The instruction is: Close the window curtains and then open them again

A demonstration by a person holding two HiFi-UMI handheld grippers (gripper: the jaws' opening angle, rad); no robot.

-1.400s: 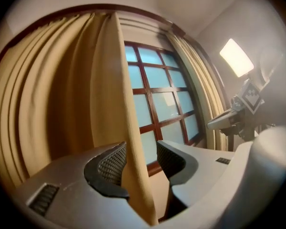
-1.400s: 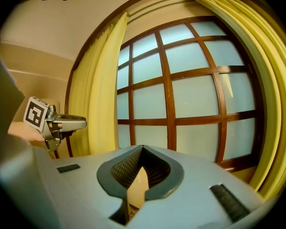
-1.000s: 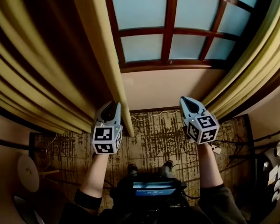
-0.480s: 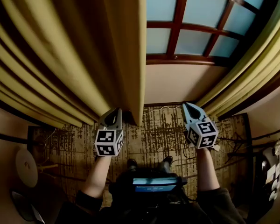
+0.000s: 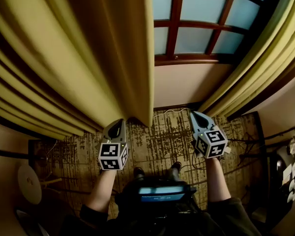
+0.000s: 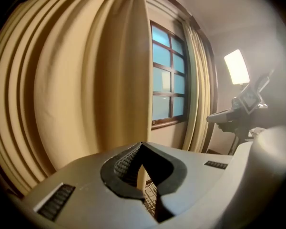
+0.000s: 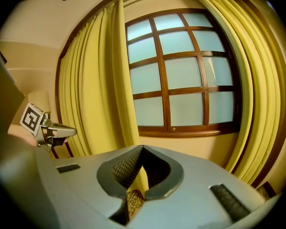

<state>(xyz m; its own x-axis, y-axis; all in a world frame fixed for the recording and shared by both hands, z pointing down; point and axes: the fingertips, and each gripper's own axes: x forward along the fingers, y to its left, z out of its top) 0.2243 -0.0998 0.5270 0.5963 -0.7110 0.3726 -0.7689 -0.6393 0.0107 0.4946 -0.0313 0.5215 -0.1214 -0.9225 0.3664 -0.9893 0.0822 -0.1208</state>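
The left claw [image 5: 117, 124] is seen pressed together in its own view, the tips meeting with nothing pinched between them. The right claw [image 5: 194, 114] is likewise pressed together and empty. Both are held low, side by side and well apart, over a patterned carpet [image 5: 160, 141].

Just ahead of the left claw, the hem of the left curtain [image 5: 88, 58] is found; whether the tips touch it cannot be told. The curtain is drawn across the left part of the window [image 5: 196, 23], which lies ahead of and above both claws. The right curtain [image 5: 258, 53] is gathered ahead of the right claw, to its outer side, and the right part of the glass is left uncovered.

Only in the head view are the forearms, a white cable [image 5: 172, 113] on the floor between the claws and a lit screen [image 5: 160, 195] at the person's waist shown. Only in the left gripper view is a bright light panel [image 6: 237, 66] seen, high on the wall beyond the right claw. Only in the right gripper view is the window shown nearly whole, with a small knob [image 7: 173, 129] on its lower wooden rail.
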